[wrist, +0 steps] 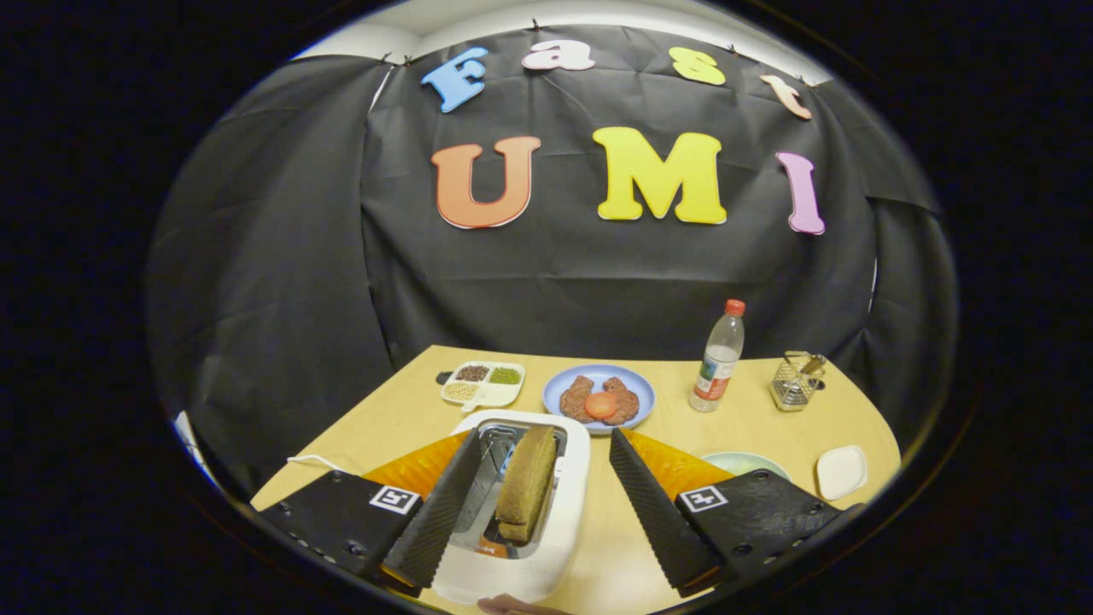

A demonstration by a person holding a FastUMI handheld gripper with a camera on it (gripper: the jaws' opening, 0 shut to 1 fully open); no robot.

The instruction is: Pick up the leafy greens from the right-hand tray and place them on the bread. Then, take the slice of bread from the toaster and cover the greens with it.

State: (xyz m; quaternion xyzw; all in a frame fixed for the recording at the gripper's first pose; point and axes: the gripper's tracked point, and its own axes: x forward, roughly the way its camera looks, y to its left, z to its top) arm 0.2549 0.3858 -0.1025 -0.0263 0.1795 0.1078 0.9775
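Note:
A white toaster [559,534] stands between my fingers, its slot facing up. A brown slice of bread [525,483] sticks upright out of the slot, closer to my left finger [435,512] than to the right one. My gripper [542,437] is open, the fingers spread wide on either side of the toaster and touching nothing. Beyond the toaster sits a blue plate [640,389] with brown bread pieces [576,397] and a red tomato slice [601,405] on top. A pale green plate [743,462] lies to the right, partly hidden behind my right finger.
A white compartment tray [482,384] with seeds and green bits sits at the back left. A water bottle [719,359] with a red cap and a wire holder [796,382] stand at the back right. A small white dish [841,471] lies near the table's right edge. A fingertip [512,605] shows by the toaster's near end.

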